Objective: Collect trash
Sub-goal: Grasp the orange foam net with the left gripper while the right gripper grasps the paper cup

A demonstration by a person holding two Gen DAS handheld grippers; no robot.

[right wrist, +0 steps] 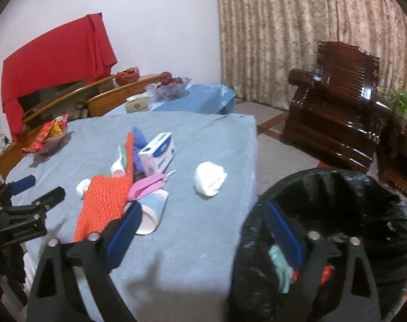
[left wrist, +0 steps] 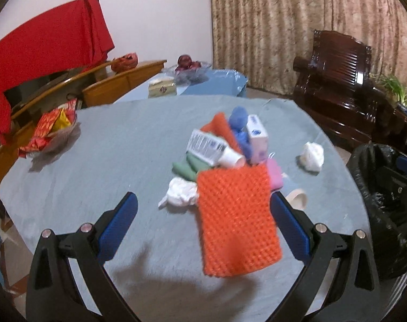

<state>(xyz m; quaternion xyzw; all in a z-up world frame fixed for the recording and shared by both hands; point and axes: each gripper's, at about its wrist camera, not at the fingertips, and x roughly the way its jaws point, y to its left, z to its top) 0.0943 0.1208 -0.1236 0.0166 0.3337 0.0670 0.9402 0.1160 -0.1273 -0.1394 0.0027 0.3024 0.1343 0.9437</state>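
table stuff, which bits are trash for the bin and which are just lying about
Job:
crumpled white tissue
second tissue wad
tipped paper cup
black-lined bin
left gripper, right gripper, both open

Lying about, as far as I can judge:
orange knitted cloth
fruit bowl
wooden armchair

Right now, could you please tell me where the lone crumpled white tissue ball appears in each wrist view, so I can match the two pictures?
Left wrist view: the tissue ball lies right of centre on the blue tablecloth, right of the cluttered pile.
Right wrist view: the tissue ball lies near the centre, between the pile and the table's right edge.
Shared landmark: the orange knitted cloth.
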